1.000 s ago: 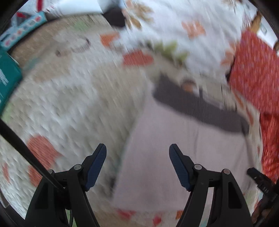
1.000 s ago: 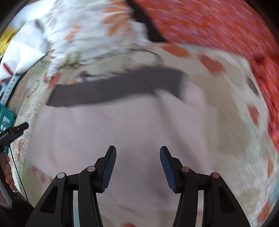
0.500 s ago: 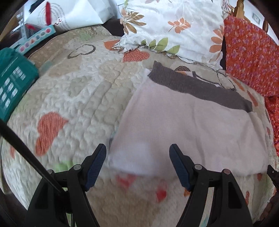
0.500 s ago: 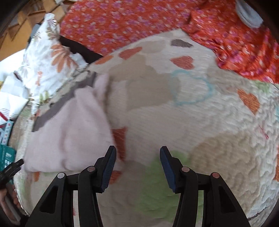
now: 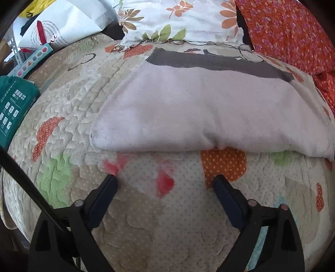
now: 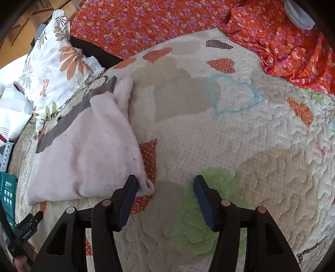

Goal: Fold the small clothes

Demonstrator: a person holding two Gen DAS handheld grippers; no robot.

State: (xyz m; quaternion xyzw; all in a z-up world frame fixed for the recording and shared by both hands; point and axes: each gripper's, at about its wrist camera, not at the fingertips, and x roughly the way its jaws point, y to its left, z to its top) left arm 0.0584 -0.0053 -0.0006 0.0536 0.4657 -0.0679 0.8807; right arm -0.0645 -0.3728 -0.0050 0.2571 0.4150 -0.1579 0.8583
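Observation:
A pale pink fleece garment (image 5: 205, 113) with a dark grey band (image 5: 217, 62) along its far edge lies folded flat on the quilted bedspread (image 5: 146, 219). My left gripper (image 5: 164, 180) is open and empty, just short of the garment's near folded edge. In the right wrist view the garment (image 6: 90, 150) lies to the left. My right gripper (image 6: 165, 181) is open and empty, its left fingertip (image 6: 130, 184) beside the garment's near right corner.
A floral white pillow (image 5: 180, 18) and an orange flowered cloth (image 5: 293, 31) lie behind the garment. A teal package (image 5: 14, 104), a white bag (image 5: 62, 27) and a coloured box sit at the left. The orange cloth (image 6: 188, 23) also borders the bed's far side.
Both grippers pulled back off the garment toward its near edge. The right gripper swung right, so the garment now lies to its left. Both jaws stayed open.

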